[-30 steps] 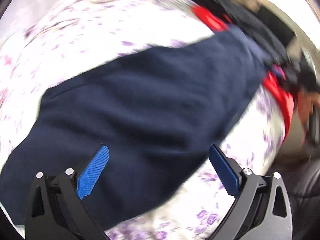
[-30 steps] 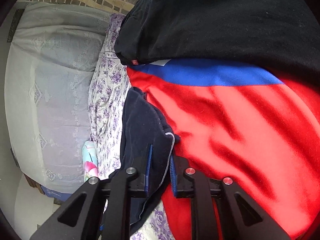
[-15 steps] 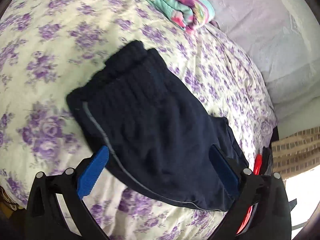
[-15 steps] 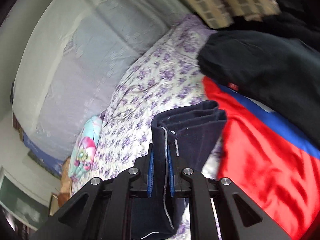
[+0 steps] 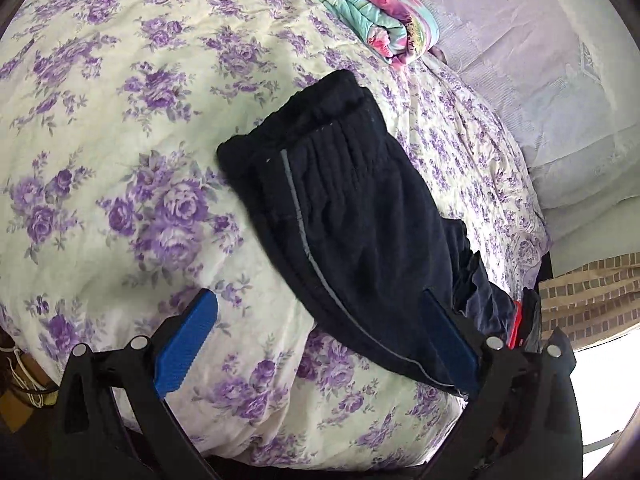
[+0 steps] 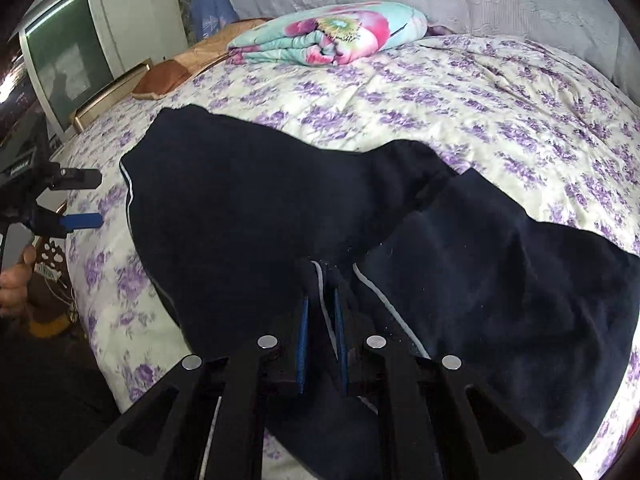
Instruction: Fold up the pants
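The dark navy fleece pants with a thin grey side stripe (image 5: 360,216) lie on the cream bedspread printed with purple roses (image 5: 120,140), running in the left wrist view from the gathered waistband at upper centre down toward the lower right of the frame. They look already folded lengthwise, one leg laid on the other, so the first fold seems done. In the right wrist view the same pants (image 6: 248,208) spread across the middle of the frame, and the lower end is lifted and doubled, which suggests a crosswise fold is under way. The right gripper (image 6: 320,316), at bottom centre of that view, has its blue pads pinched narrow on a striped edge of the cloth, so it has hold of the pants. The left gripper (image 5: 320,340) stands wide apart at the bottom of its own view, nothing between its pads, though one pad overlaps the pants' edge in the picture; whether it touches I cannot tell. It shows again at the left edge of the right wrist view (image 6: 78,200), held in a hand (image 6: 14,284) beside the bed. What seems left is laying the held end over toward the waistband and smoothing it. A folded turquoise and pink floral blanket (image 6: 328,36) sits at the top, well apart.
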Demonstrator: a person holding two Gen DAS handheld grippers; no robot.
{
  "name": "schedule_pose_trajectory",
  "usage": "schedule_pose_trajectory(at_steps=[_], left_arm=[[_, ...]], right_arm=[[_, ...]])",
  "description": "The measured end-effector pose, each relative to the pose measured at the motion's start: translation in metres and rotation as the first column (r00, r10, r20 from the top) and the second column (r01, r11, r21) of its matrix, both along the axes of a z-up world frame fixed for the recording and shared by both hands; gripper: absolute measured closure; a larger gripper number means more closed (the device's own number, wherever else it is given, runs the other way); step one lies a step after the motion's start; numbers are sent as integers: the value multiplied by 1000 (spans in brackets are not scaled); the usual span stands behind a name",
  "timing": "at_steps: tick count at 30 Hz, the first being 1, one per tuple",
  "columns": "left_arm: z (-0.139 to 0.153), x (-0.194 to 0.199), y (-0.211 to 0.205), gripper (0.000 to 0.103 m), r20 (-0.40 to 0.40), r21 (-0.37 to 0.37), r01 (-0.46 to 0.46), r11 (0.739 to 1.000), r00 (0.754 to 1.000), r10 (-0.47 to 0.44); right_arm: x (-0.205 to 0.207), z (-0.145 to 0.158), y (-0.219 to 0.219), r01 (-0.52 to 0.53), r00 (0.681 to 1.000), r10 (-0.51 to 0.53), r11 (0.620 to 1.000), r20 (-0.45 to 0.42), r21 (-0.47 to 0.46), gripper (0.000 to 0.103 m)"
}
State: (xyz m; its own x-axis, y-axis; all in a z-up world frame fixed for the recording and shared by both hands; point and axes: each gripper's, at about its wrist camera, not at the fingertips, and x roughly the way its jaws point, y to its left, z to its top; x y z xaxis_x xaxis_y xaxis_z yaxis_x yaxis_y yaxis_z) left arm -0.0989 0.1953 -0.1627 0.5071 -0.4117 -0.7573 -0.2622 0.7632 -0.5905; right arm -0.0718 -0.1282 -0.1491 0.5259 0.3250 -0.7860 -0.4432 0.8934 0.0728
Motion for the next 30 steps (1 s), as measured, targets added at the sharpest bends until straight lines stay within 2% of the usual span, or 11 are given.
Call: schedule_pose_trajectory(at_steps=[5, 11, 13, 16, 18, 19, 21, 23, 26, 28, 30], left_arm=[[-4, -5, 5, 5, 0, -17, -18, 1000, 1000, 18], [-8, 0, -5, 5, -9, -19, 14, 1000, 1000, -14], [-7, 1, -9, 5, -11, -8, 25, 1000, 1000, -26], [-5, 1, -9, 5, -10, 0, 28, 1000, 1000, -28], [-7, 0, -8, 5, -16, -4, 20, 1000, 1000, -20], [-8, -1, -7, 5, -20, -9, 16, 1000, 1000, -16], [-10, -3, -5, 5, -23, -15, 8, 1000, 1000, -9], [-10, -4, -6, 5, -23, -13, 9, 1000, 1000, -9], [-9, -2, -9, 5, -26, 15, 24, 1000, 999, -24], [-7, 3, -12, 5, -26, 53, 33, 998, 999, -32], [-5, 9, -14, 5, -24, 94, 33, 995, 999, -31]], right_arm=[[-11, 17, 2, -46, 998, 45, 999, 31, 29, 91], [-18, -18, 21, -158, 986, 154, 985, -65, -72, 90], [-17, -11, 19, -157, 985, 152, 987, -85, -46, 85], [-22, 19, 7, -147, 985, 156, 983, -73, 109, 82], [-21, 40, -7, -101, 994, 109, 974, -25, 202, 76], [-17, 48, -16, -48, 999, 49, 976, 3, 214, 68], [-5, 51, -33, 106, 992, -115, 984, 55, 145, 53], [13, 40, -47, 236, 970, -238, 971, 51, 49, 52], [30, 13, -57, 281, 959, -280, 960, -36, 8, 52], [37, -17, -51, 245, 960, -255, 965, -113, -92, 48], [33, -26, -51, 252, 962, -257, 966, -94, -60, 47]])
